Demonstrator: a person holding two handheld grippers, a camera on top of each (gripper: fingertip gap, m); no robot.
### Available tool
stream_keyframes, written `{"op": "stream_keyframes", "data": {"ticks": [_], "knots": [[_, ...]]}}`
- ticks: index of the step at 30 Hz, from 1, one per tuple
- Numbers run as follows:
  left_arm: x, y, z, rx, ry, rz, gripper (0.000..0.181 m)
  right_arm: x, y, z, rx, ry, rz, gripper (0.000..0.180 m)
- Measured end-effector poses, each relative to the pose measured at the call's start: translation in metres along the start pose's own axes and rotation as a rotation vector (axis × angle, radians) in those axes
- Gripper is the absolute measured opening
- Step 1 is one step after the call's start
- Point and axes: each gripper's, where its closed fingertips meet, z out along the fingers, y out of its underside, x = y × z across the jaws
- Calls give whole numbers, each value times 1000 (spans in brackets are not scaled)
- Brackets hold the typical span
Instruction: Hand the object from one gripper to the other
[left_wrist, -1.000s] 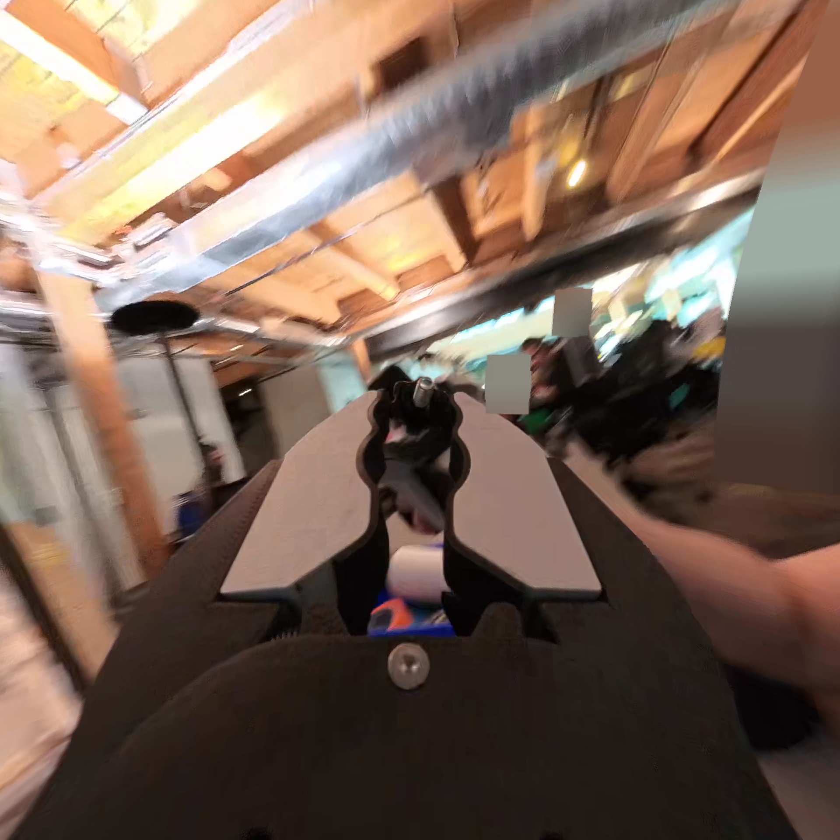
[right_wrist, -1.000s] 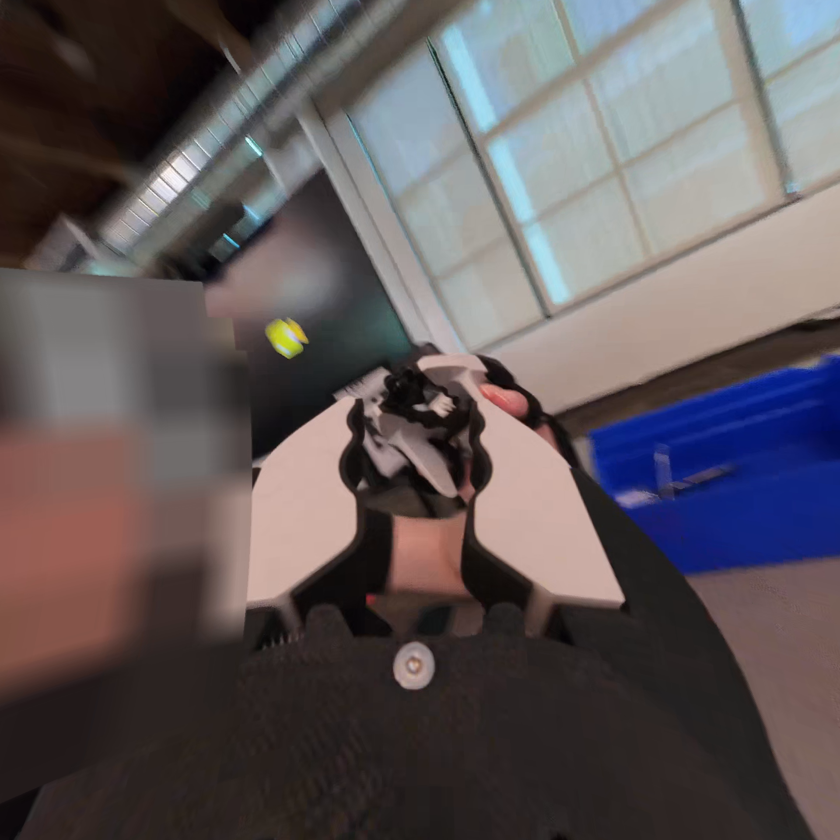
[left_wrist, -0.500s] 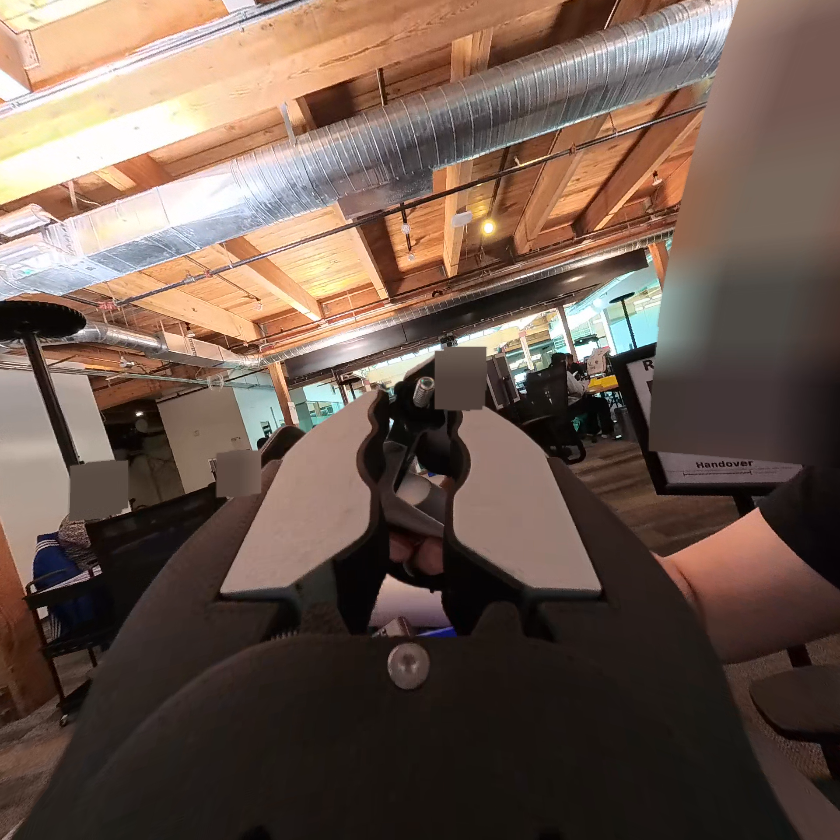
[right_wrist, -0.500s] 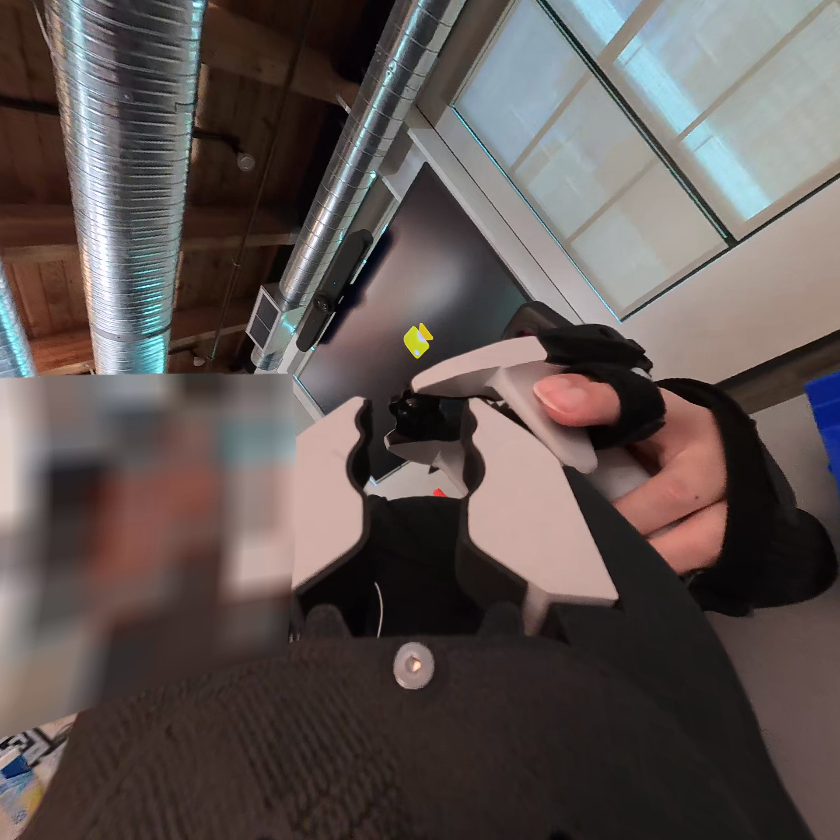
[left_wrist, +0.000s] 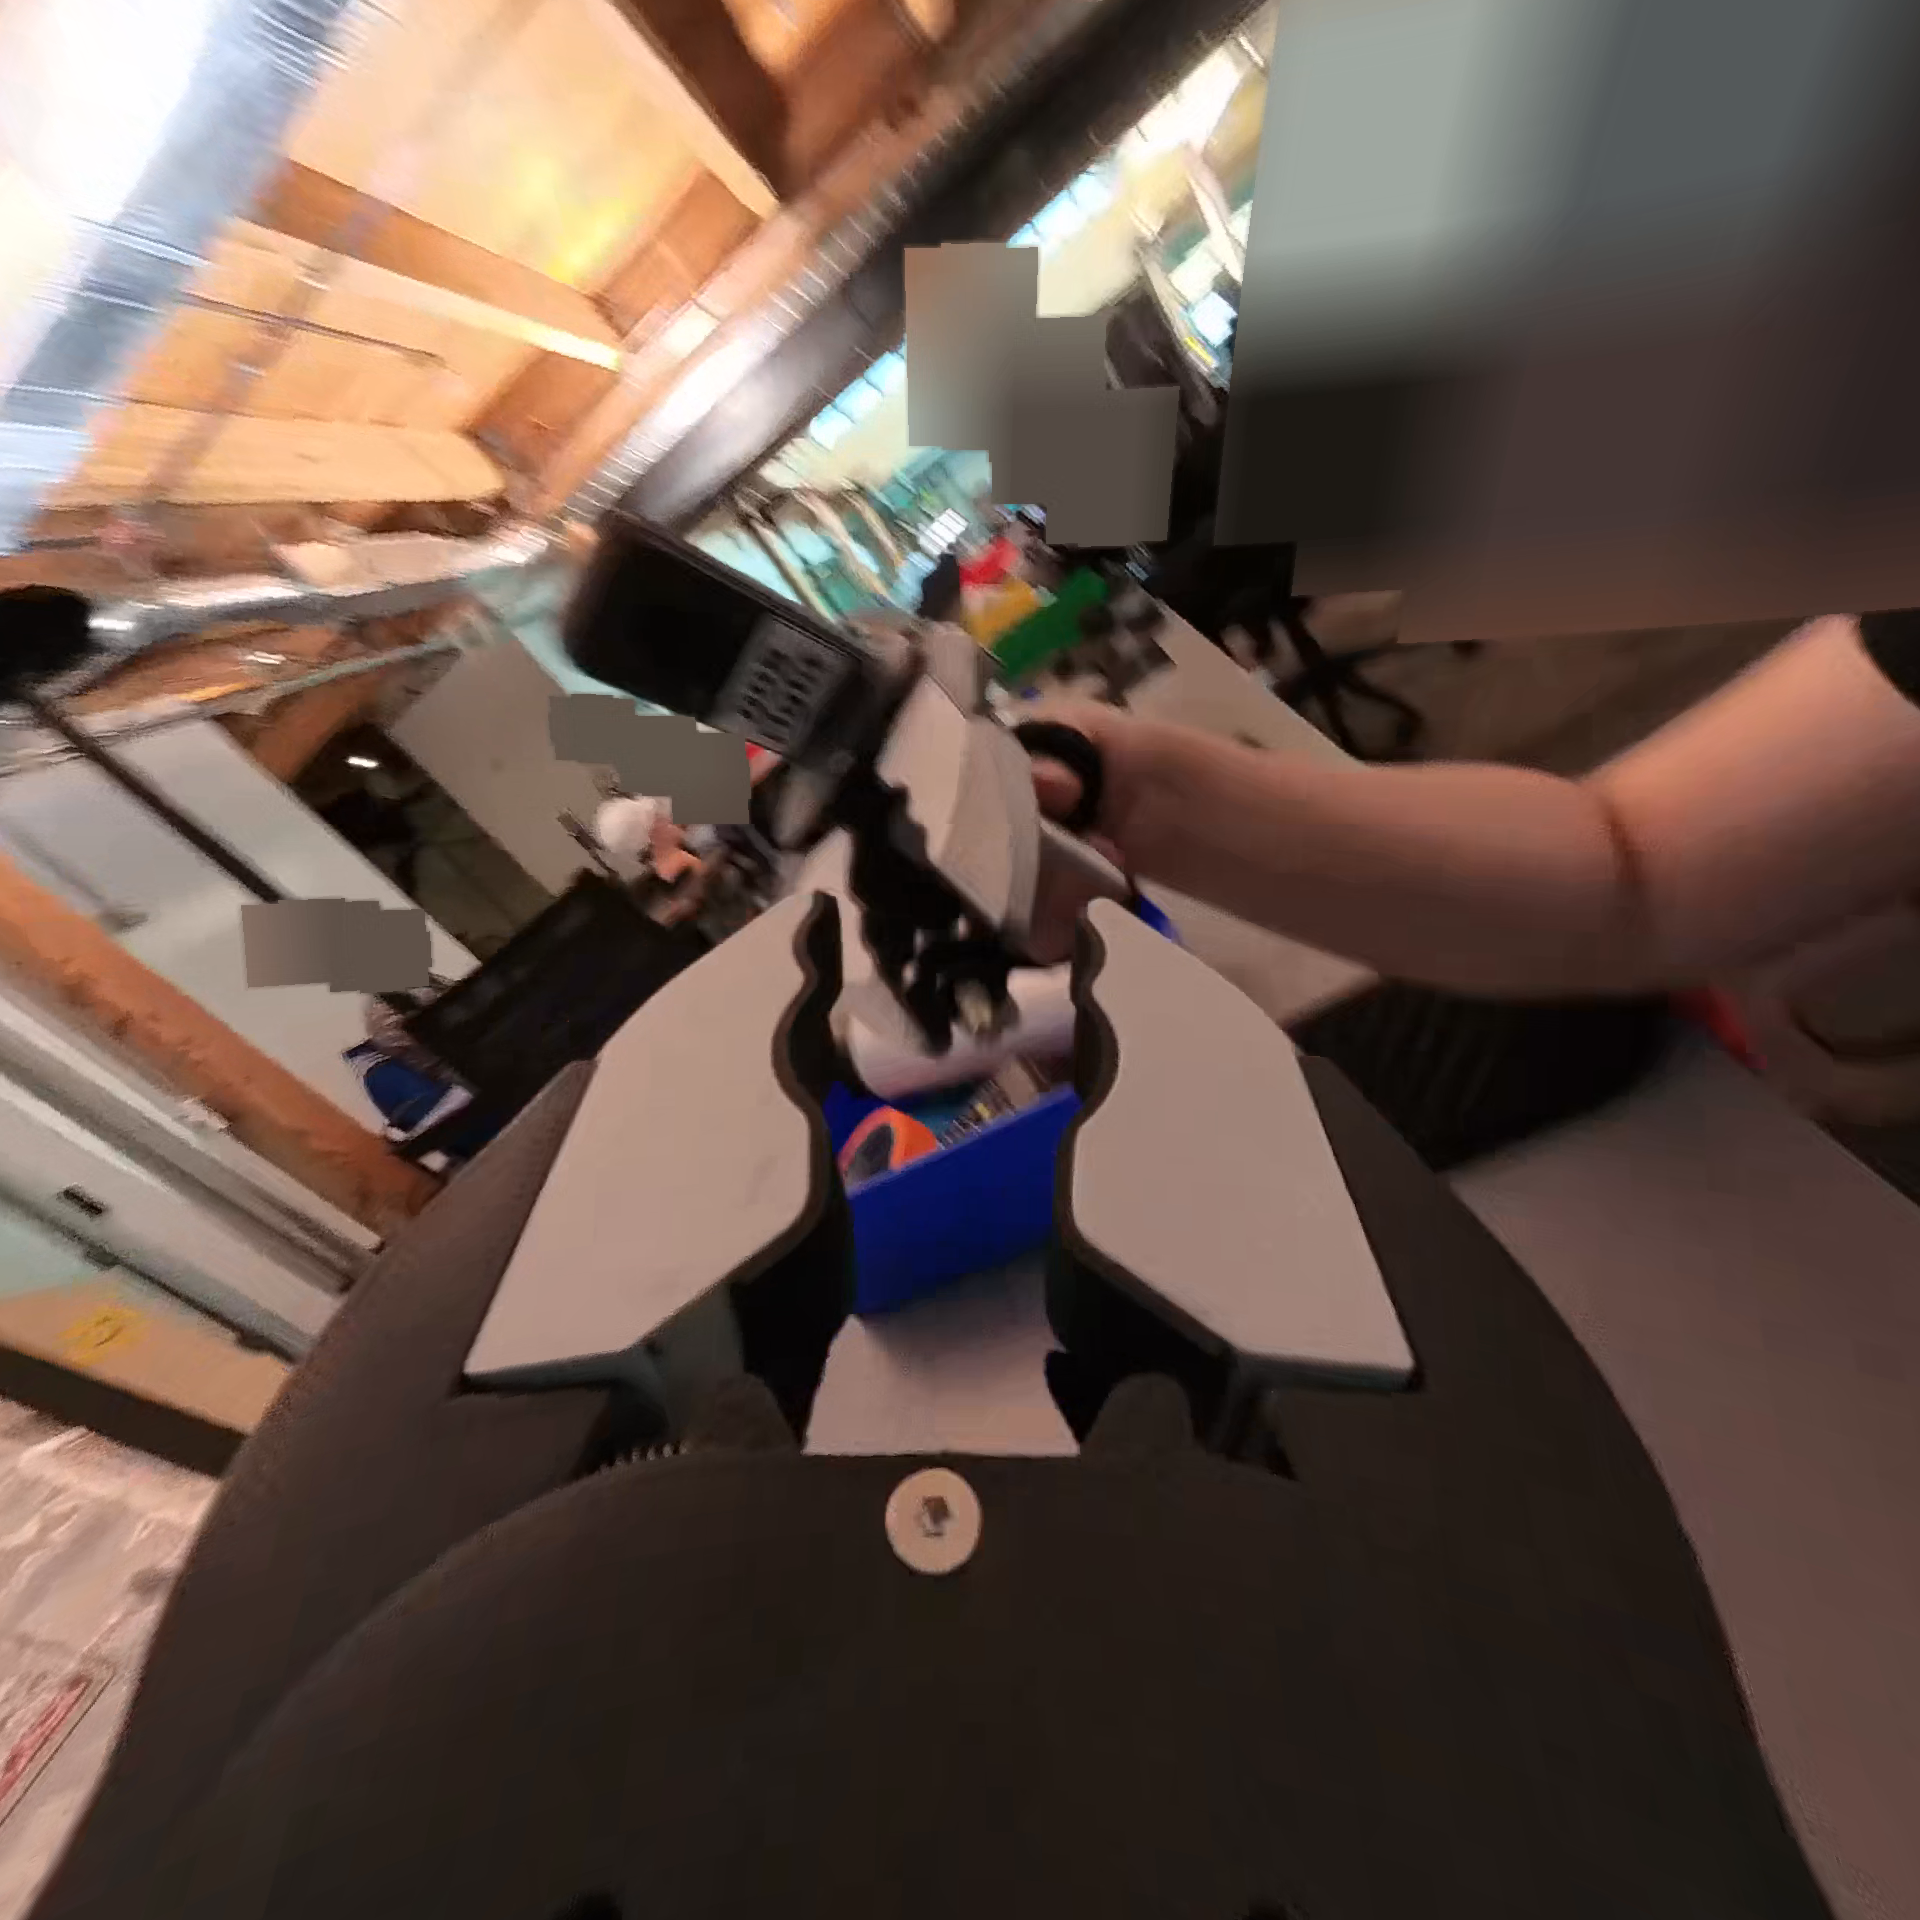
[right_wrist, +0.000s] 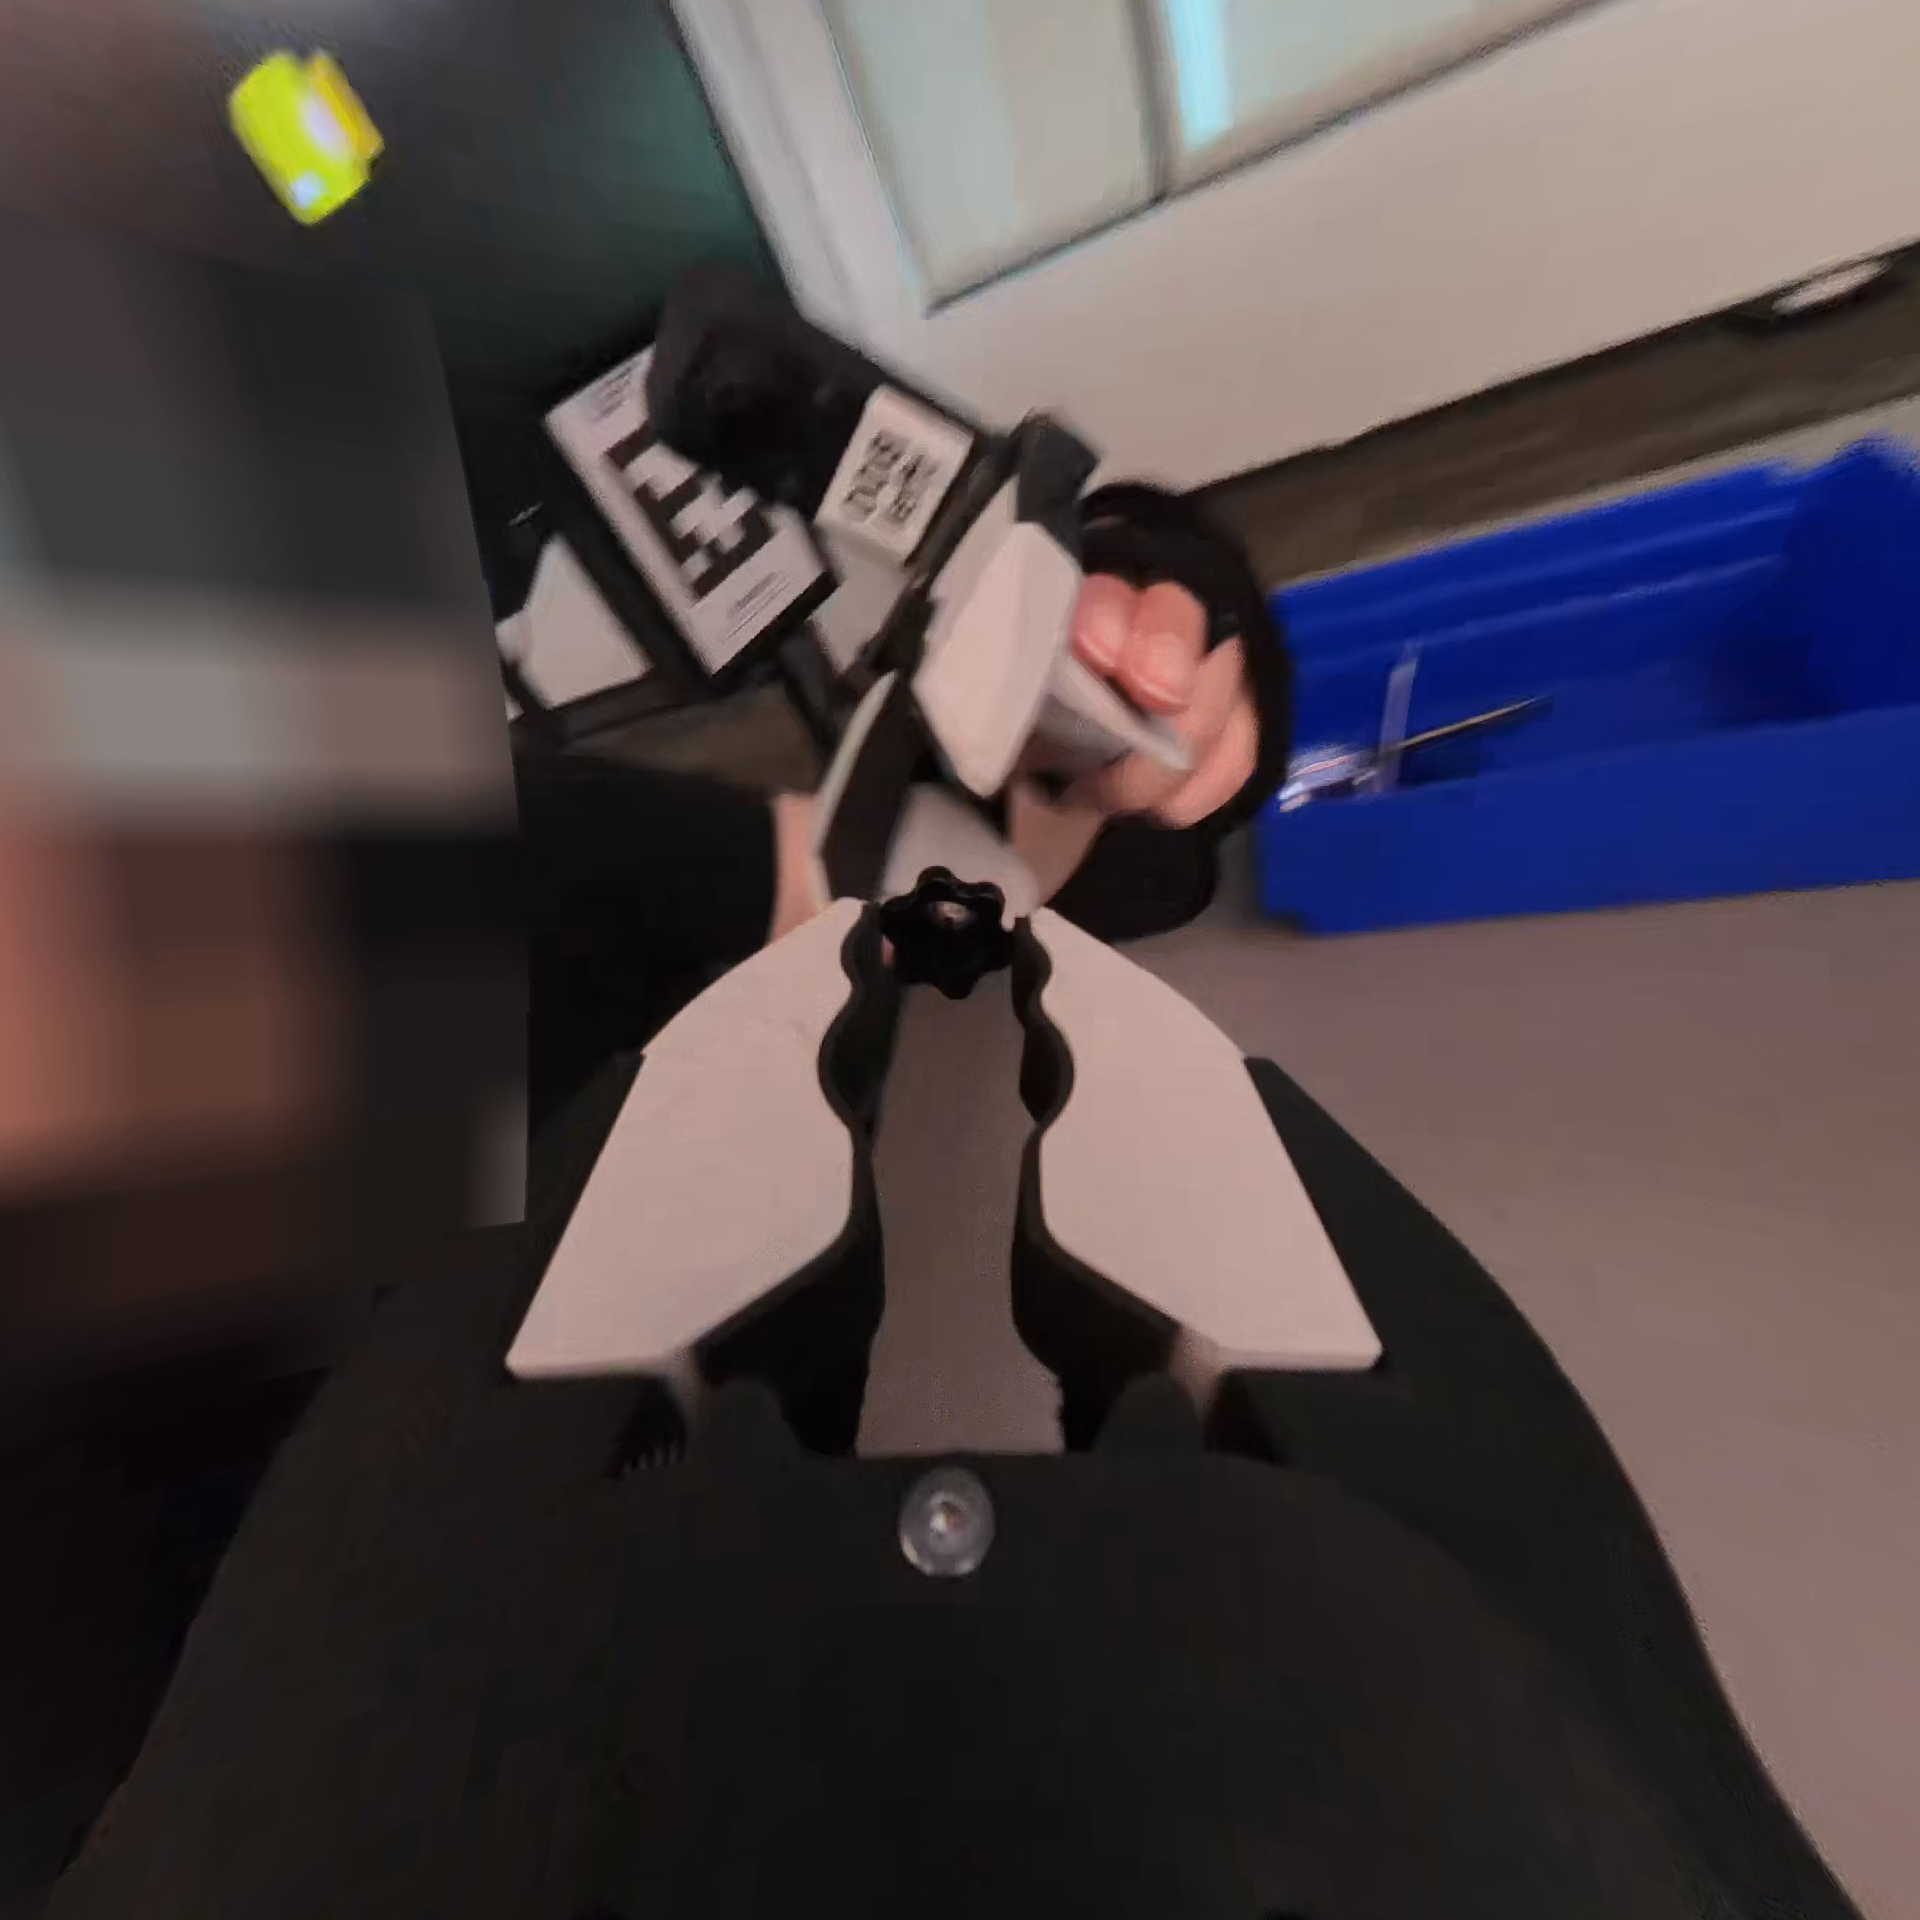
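A small black star knob (right_wrist: 943, 943) with a metal bolt through it is gripped between the tips of my right gripper (right_wrist: 945, 920), which is shut on it. In the left wrist view the same knob (left_wrist: 935, 961) hangs in the right gripper (left_wrist: 940, 987), just beyond my own fingertips. My left gripper (left_wrist: 956, 920) is open and empty, its jaws wide apart. It also shows in the right wrist view (right_wrist: 904, 821), held by a hand in a black fingerless glove (right_wrist: 1174, 644), just behind the knob. Both views are motion-blurred.
A blue bin (right_wrist: 1558, 790) with loose items stands on the grey table (right_wrist: 1455, 1195) at the right. In the left wrist view the bin (left_wrist: 956, 1216) lies below the grippers, with an orange item (left_wrist: 883, 1132) inside. A bare forearm (left_wrist: 1455, 831) reaches in from the right. Only a small space, under 4 cm, lies between the two pairs of fingers.
The knob was in my left gripper with the right one open around it. Now the right gripper is shut on it, the left has opened, and both have tilted down and drawn apart.
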Motion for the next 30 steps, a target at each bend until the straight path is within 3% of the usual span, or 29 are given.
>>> {"op": "stream_keyframes", "data": {"ticks": [2, 7, 12, 20, 22, 25, 30], "knots": [[24, 6, 4, -69, 116, 27, 41, -20, 14, -4, -90, -110, 43, 26], [51, 12, 20, -94, 200, 55, 40, -32, 57, -5, -328, -178, 10, 26], [72, 22, 25, -110, 290, 95, 28, -35, 61, -1, -354, -248, 41, 25], [76, 40, 31, -199, 287, 194, 26, -28, 71, -1, -391, -269, 53, 25], [58, 42, 34, -236, 173, 263, 25, -21, 57, -1, -307, -220, 16, 32], [12, 38, 32, -267, -105, 354, 25, -7, 35, -4, -162, -97, -129, 68], [-73, 23, -2, -433, -756, 706, 25, 37, -41, -25, 181, 457, -448, 78]]}}
